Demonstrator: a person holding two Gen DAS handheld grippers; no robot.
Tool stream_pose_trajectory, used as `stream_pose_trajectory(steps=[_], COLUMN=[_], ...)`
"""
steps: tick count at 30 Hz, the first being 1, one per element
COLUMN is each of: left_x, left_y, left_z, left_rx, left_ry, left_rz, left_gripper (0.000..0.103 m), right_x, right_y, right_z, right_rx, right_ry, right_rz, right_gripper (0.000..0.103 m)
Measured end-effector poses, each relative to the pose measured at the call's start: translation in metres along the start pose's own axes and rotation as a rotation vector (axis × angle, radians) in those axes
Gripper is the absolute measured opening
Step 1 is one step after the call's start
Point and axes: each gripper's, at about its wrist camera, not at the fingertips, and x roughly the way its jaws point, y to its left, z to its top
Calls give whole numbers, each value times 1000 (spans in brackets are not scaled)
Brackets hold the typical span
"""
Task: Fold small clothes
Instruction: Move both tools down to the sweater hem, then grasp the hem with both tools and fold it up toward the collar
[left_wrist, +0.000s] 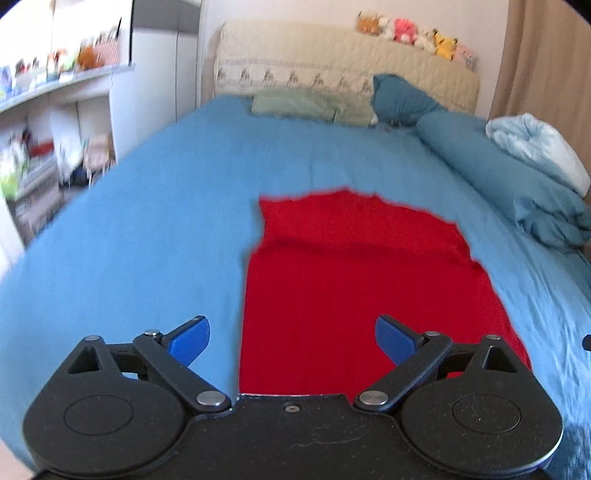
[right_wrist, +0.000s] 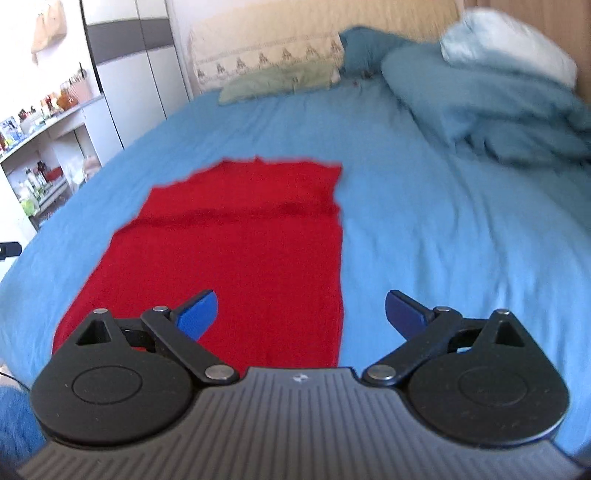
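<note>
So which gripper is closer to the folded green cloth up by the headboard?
Neither clearly. Both the left gripper and right gripper hang open over the red garment's near end, far from the green cloth.

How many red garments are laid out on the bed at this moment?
1. A single red garment lies flat on the blue bedsheet, ahead of both open grippers; the right wrist view shows the same one. Its nearest edge is hidden behind the gripper bodies.

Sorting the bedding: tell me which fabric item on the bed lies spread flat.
The red garment, lying flat mid-bed. The green pillow, teal pillow and pale blanket are bunched or piled near the headboard.
</note>
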Motion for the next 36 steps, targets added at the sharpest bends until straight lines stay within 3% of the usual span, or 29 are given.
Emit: stream_pose_trajectory(steps=[5, 12, 17, 24, 26, 28, 34, 36], left_x=[11, 40, 54, 63, 64, 64, 69, 70], left_y=[5, 12, 15, 14, 11, 8, 1, 0], left_z=[-54, -95, -104, -111, -113, -114, -113, -111], left_rx=[-23, -59, -53, -39, -25, -18, 14, 22], left_ry=[86, 163, 156, 146, 143, 141, 152, 157], left_rz=[12, 48, 61, 59, 61, 63, 60, 53], left_gripper=[88, 61, 57, 57, 56, 53, 35, 17], right_x=[5, 29, 46, 57, 59, 61, 68, 69], right_y=[2, 9, 13, 16, 19, 23, 31, 31], right_z=[-50, -79, -91, -103, -104, -104, -103, -102], right_rx=[54, 134, 159, 170, 153, 133, 119, 118], right_ry=[60, 121, 163, 180, 183, 184, 181, 179], right_rz=[-23, -88, -150, -164, -158, -152, -148, -142], right_gripper=[103, 85, 74, 64, 53, 50, 30, 25])
